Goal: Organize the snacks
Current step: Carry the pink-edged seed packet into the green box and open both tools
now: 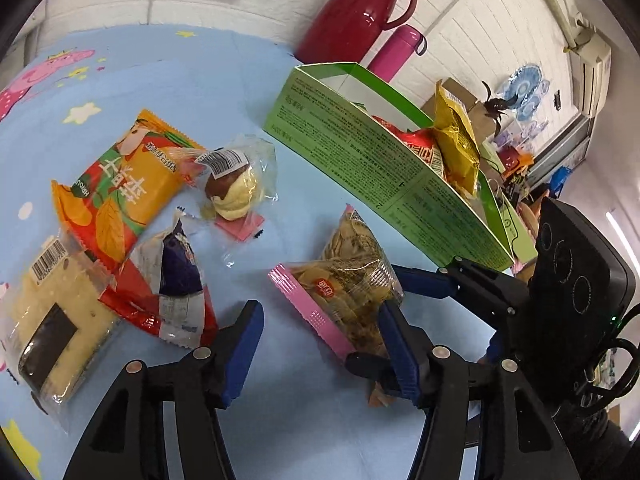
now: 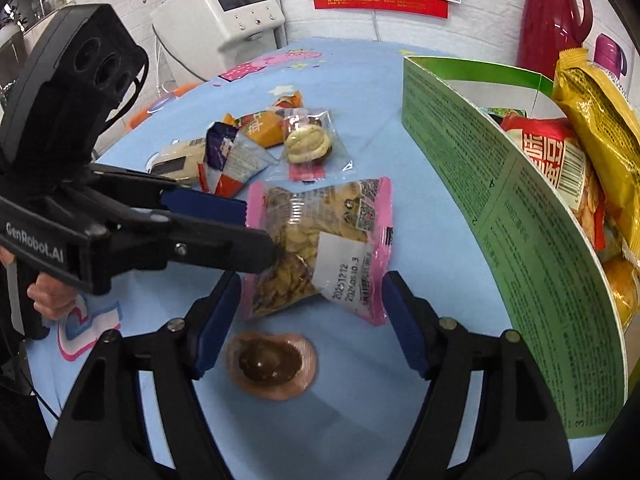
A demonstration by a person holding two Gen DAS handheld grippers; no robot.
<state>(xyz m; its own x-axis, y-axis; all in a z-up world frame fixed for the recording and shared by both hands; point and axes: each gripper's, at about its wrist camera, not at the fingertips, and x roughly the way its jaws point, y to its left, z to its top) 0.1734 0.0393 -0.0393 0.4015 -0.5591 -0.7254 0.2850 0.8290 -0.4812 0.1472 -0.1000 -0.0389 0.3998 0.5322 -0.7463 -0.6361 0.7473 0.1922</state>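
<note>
A clear snack bag with pink sealed edges point(image 1: 344, 280) point(image 2: 320, 248) lies on the blue tablecloth beside the green cardboard box point(image 1: 360, 148) point(image 2: 500, 220). My left gripper point(image 1: 320, 312) point(image 2: 258, 232) is open and reaches it from the left, its right pad against the bag's side. My right gripper point(image 2: 311, 280) point(image 1: 374, 316) is open too and straddles the bag lengthwise, a finger close to each end. In the box stand a yellow bag point(image 2: 600, 120) point(image 1: 456, 140) and a red one point(image 2: 548, 152).
Loose snacks lie to the left: an orange packet point(image 1: 124, 184), a wrapped bun point(image 1: 236, 188), a blue and red packet point(image 1: 176, 280), a cake slab point(image 1: 44, 320). A round brown snack point(image 2: 272, 364) sits under my right gripper. A red jug point(image 1: 356, 12) and pink bottle point(image 1: 400, 52) stand behind the box.
</note>
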